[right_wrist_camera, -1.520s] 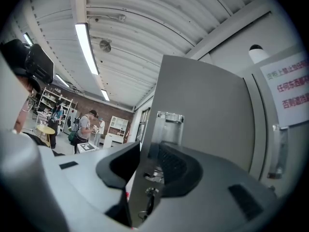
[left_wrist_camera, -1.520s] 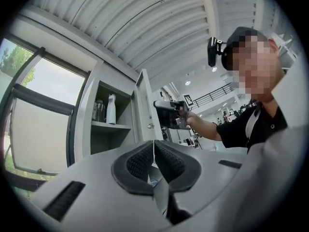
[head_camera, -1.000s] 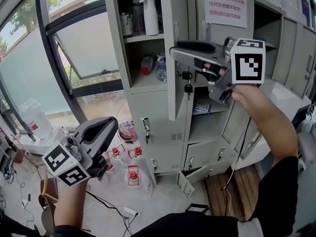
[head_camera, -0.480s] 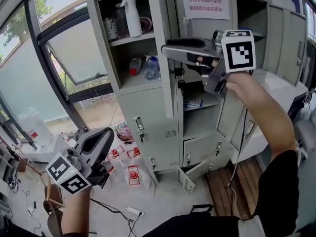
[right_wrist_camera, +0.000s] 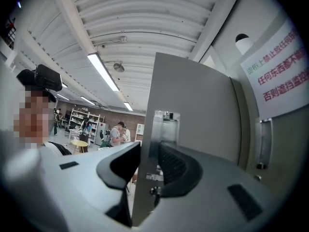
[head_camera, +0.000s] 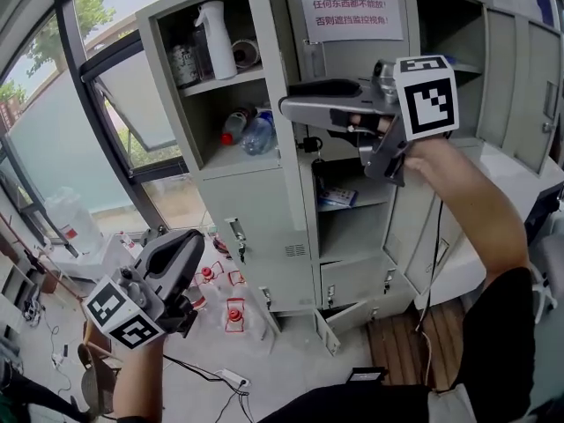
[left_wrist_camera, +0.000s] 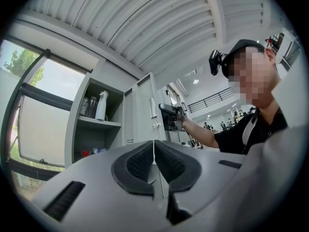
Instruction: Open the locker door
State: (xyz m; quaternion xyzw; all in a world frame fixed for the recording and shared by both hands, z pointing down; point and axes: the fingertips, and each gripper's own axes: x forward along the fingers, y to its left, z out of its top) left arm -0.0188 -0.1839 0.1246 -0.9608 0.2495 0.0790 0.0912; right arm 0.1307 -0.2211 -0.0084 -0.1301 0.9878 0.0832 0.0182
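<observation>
The grey locker door stands swung out, seen almost edge-on in the head view. My right gripper is shut on its free edge at about lock height, one pad on each face of the door. In the right gripper view the door runs straight up between the jaws of the right gripper. Keys hang just below the grip. My left gripper hangs low at the left, shut and holding nothing; the left gripper view shows the left gripper with its pads together.
Inside the opened locker are a white spray bottle on the upper shelf and plastic bottles below. A notice sheet is on the neighbouring door. A bottom locker door hangs ajar. Red-capped bottles and cables lie on the floor.
The head view has shifted, so the lockers sit further left and lower. The right gripper stays clamped on the door edge. The left gripper stays low.
</observation>
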